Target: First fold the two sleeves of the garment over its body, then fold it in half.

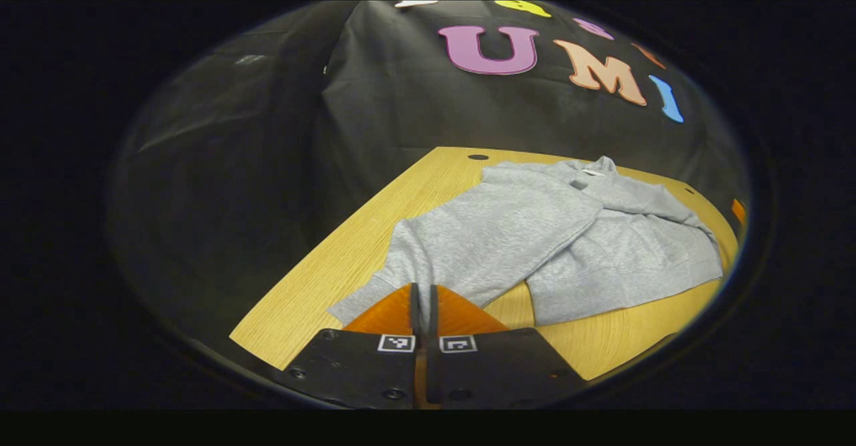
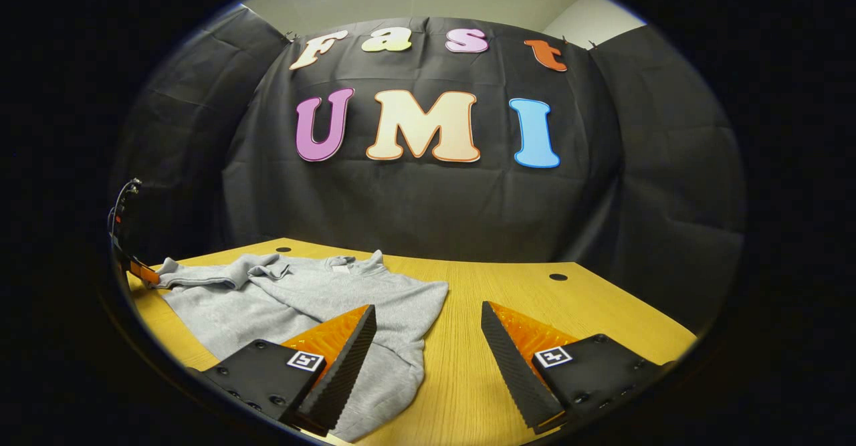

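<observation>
- In the left gripper view, the left gripper (image 1: 424, 309) sits nearest, its two fingers drawn together with only a thin dark line between them. Their tips lie right at the cuff end of the near sleeve (image 1: 374, 289). I cannot tell for sure whether cloth is caught between them; it looks like a pinch on the cuff edge.
- If cloth is caught, the lift wants to be low and slow, carrying the cuff to the right and away across the body so the sleeve lays flat and does not drag the whole piece.
- In the right gripper view, the right gripper (image 2: 428, 339) hangs over the near part of the table (image 2: 508, 285) with its fingers wide apart, holding nothing. Its left finger (image 2: 348, 359) overlaps the garment's right edge in the picture; the other stands over bare wood.
- The grey garment (image 1: 535, 239) lies spread on the wooden table, a little way in from the near edge, collar toward the far wall.
- Farther off, one sleeve (image 1: 635, 195) appears already laid across the chest, so I judge the near sleeve to be the one in hand.
- Best aim: land the cuff on the body, crease along the side seam, then let go before any halving.
</observation>
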Demonstrator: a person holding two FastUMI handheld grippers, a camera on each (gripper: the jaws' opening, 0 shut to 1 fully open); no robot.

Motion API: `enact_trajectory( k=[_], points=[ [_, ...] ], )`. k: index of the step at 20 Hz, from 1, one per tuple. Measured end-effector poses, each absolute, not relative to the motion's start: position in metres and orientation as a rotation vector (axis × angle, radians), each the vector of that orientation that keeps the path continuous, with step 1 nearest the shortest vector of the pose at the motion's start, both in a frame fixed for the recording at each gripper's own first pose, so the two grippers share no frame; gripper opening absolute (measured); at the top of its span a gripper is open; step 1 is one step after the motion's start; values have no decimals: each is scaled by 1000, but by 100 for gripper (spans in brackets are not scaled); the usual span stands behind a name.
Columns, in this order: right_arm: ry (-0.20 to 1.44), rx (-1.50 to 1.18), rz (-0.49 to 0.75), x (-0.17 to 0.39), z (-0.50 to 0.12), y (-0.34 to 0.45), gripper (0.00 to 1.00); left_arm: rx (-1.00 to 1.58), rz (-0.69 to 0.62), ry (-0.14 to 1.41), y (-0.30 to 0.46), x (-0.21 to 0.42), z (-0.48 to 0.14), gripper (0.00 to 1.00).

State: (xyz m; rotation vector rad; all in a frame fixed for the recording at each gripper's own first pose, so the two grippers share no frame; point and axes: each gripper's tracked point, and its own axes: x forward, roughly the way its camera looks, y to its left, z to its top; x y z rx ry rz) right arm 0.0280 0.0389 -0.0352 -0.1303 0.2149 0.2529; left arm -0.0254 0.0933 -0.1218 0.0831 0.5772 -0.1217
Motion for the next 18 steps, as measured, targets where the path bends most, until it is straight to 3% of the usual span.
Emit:
enact_trajectory(
  k=[11, 18],
  points=[
    [225, -116, 277, 24, -35, 45, 98, 146, -165, 506, 58, -14, -78, 0],
    [236, -95, 298, 21, -32, 47, 98, 116, -346, 412, -38, 8, -36, 0]
  ],
)
